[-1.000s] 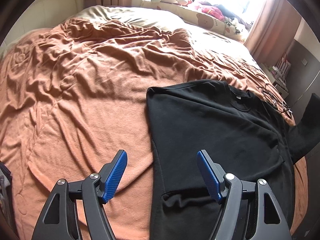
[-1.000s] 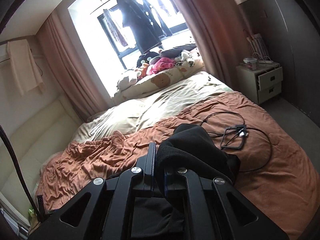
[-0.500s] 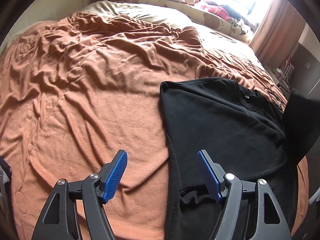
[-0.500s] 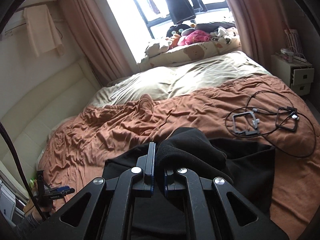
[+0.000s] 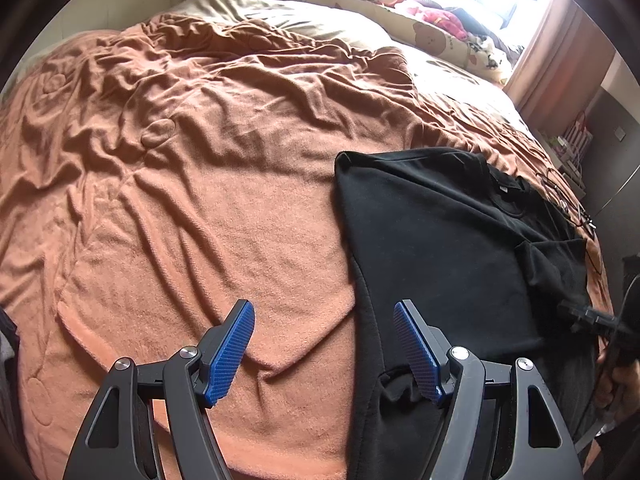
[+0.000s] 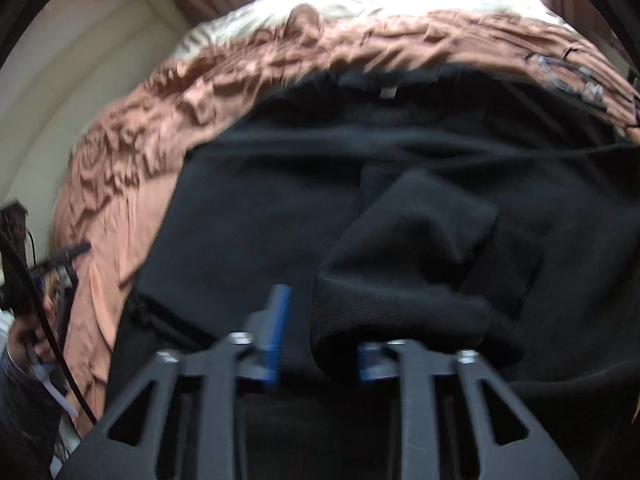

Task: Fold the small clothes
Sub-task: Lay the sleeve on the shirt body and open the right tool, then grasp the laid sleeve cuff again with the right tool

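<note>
A black t-shirt (image 5: 432,240) lies spread on the orange blanket (image 5: 200,200), collar towards the far pillows. My left gripper (image 5: 323,312) hangs open over the shirt's left edge, one pad above the blanket and the other above the cloth, gripping nothing. In the blurred right wrist view, my right gripper (image 6: 324,332) is low over the shirt (image 6: 260,208) and its jaws are opening. The folded-in sleeve (image 6: 412,240) drapes over the right finger and hides its pad; the left pad stands clear of it. The right gripper (image 5: 592,316) also shows at the left wrist view's right edge.
Black cables (image 5: 568,200) lie on the blanket beyond the shirt's right shoulder. Pillows and soft toys (image 5: 432,28) line the far end under the window. A wide stretch of wrinkled blanket lies left of the shirt. The bed's near edge runs just below the grippers.
My right gripper has come down onto the shirt with the sleeve and its shut jaws have parted. The sleeve now lies folded over the shirt's body. The left gripper has barely shifted.
</note>
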`<state>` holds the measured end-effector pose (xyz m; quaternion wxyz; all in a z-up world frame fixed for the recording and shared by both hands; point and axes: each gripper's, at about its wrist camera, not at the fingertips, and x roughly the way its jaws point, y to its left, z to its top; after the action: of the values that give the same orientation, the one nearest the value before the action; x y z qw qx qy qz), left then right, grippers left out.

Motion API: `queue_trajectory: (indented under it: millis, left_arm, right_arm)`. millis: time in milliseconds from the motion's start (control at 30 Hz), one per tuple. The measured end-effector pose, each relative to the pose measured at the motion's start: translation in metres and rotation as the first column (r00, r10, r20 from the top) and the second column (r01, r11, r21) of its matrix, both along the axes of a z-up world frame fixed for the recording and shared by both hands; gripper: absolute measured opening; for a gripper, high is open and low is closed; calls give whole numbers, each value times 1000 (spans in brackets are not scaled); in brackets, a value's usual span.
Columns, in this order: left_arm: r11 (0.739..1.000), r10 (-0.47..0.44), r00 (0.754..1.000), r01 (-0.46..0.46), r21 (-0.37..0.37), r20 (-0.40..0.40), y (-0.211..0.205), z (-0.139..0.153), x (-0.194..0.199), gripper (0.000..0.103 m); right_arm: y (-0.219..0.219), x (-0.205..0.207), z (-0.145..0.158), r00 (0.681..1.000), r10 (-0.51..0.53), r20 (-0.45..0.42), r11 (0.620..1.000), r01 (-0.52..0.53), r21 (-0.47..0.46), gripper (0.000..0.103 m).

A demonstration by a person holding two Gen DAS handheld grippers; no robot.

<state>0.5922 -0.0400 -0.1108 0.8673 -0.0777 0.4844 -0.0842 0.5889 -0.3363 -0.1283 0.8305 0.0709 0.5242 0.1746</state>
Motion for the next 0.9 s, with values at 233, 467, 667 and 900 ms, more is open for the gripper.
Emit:
queue_trajectory:
  millis: [233, 467, 667, 900]
  left_arm:
    - [1000, -6, 1000, 6, -12, -7, -1, -2, -6, 74]
    - [1000, 3, 1000, -3, -30, -5, -2, 1, -8, 74]
    - [999, -28, 1000, 28, -35, -8, -14, -5, -9, 74]
    - [998, -59, 998, 58, -26, -25, -21, -23, -6, 74]
  right_arm:
    - [-14, -24, 19, 991, 110, -75, 993, -114, -40, 71]
    - [-95, -35, 70, 999, 36, -1, 999, -36, -20, 71]
    - [-154, -13, 79, 991, -134, 32, 991, 134, -5, 71]
    - [-170, 36, 49, 964, -265, -25, 961, 266, 76, 55]
